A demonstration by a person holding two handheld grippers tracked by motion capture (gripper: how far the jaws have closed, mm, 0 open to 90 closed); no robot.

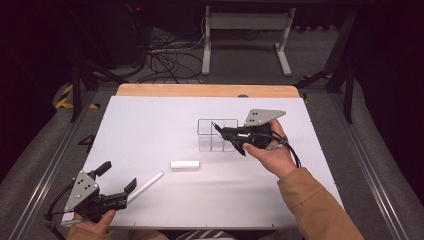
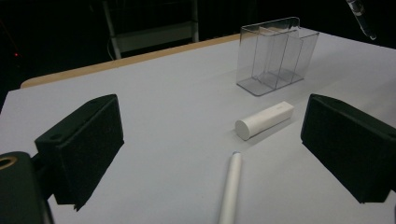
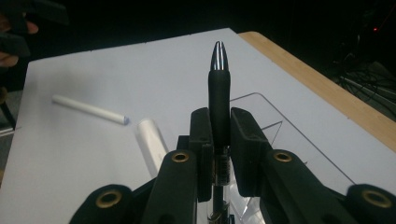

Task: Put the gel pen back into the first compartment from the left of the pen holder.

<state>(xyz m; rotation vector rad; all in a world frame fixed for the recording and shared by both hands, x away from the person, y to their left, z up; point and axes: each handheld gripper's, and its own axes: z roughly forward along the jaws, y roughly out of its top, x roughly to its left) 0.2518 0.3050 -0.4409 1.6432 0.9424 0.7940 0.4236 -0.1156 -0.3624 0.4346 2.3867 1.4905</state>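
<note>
Right tongs (image 1: 227,134) pinch a pen (image 3: 219,93) over the organizer (image 1: 216,134); left tongs (image 1: 119,181) spread near the tabletop (image 1: 150,120) edge; their view shows the pen's tip.

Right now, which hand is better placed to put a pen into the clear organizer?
Right. The right gripper is shut on the black pen and hovers over the clear organizer. The left gripper stands open near the table edge beside the white pen, farther off.
</note>
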